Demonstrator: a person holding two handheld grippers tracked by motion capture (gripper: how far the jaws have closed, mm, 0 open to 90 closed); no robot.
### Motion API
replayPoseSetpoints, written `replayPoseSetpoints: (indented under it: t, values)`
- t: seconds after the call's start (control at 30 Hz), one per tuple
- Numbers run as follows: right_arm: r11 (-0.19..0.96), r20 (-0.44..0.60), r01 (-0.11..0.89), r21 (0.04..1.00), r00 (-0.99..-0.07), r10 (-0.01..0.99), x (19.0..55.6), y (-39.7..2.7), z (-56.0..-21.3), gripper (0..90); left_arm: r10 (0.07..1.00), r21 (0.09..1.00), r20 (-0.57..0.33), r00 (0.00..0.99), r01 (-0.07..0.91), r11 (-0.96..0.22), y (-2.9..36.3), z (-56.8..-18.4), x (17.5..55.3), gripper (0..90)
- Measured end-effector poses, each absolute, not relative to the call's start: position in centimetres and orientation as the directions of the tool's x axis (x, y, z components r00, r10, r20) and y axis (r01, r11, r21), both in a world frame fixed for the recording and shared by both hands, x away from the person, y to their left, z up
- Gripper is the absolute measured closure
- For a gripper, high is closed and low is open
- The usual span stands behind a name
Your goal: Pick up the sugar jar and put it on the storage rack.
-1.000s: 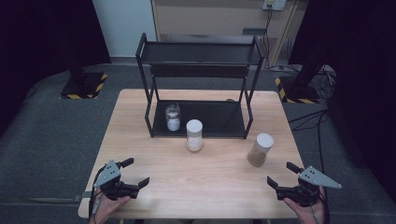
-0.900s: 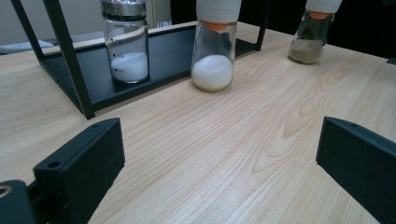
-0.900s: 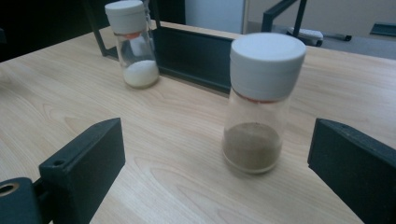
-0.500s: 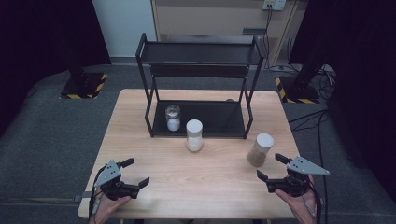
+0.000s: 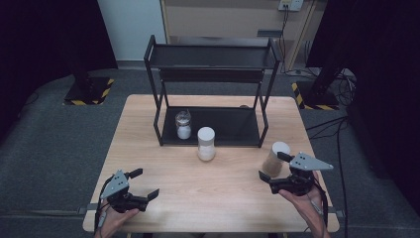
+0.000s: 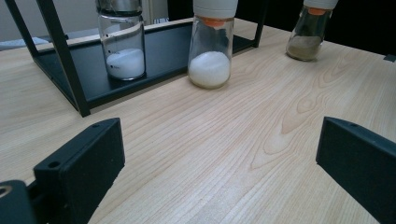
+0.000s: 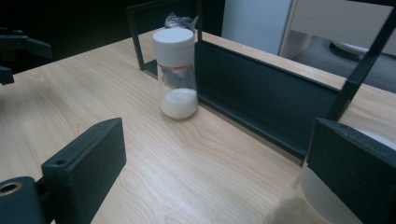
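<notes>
Pale wooden surface (image 5: 233,198) on grey carpet, dark curtains at both sides. At its far half, a black two-tier metal rack (image 5: 210,94), standing upright. On the rack's lower shelf, toward the left, a clear glass jar (image 5: 183,124) partly filled with white powder. Just in front of the rack, on the wood, a white-capped shaker (image 5: 206,144) of white granules. Well to the right, a second white-capped shaker (image 5: 275,157) holding brownish powder, upright near the surface's right edge. Right hand-held gripper (image 5: 271,166) close against that brownish shaker, jaws spread wide, one jaw beside it. Left hand-held gripper (image 5: 144,183) low near the front left corner, jaws wide, holding nothing.
</notes>
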State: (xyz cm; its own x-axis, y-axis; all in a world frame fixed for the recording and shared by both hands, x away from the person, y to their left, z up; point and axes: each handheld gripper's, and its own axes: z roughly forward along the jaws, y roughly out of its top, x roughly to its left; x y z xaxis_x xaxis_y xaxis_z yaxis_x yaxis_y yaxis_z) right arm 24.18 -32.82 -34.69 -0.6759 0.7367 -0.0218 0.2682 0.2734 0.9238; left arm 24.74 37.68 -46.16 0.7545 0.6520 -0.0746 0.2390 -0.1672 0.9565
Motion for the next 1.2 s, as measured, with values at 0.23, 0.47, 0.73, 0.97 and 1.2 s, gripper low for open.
replayPoseSetpoints:
  t: [0.23, 0.47, 0.73, 0.97, 1.2]
  values:
    - [0.272, -0.009, 0.265, 0.925, -0.701, 0.714, 25.7, -31.8, -34.2, 4.7, 0.653, 0.956, -0.074, 0.754, 0.239, -0.168, 37.7, -46.2, 24.7, 0.3]
    - [0.271, 0.000, 0.262, 0.926, -0.719, 0.695, 27.3, -30.4, -33.9, 4.8, 0.653, 0.956, -0.073, 0.754, 0.240, -0.170, 37.6, -46.1, 24.7, 0.3]
    - [0.275, 0.010, 0.264, 0.925, -0.737, 0.676, 29.0, -29.0, -33.8, 4.9, 0.652, 0.955, -0.075, 0.755, 0.242, -0.170, 37.6, -46.2, 24.7, 0.3]
    - [0.283, 0.011, 0.262, 0.923, -0.751, 0.660, 30.4, -27.8, -33.6, 5.0, 0.651, 0.955, -0.075, 0.755, 0.242, -0.171, 37.6, -46.1, 24.8, 0.3]
    - [0.290, 0.016, 0.263, 0.920, -0.765, 0.643, 31.9, -26.6, -33.5, 5.0, 0.650, 0.954, -0.075, 0.756, 0.243, -0.173, 37.6, -46.1, 24.8, 0.3]
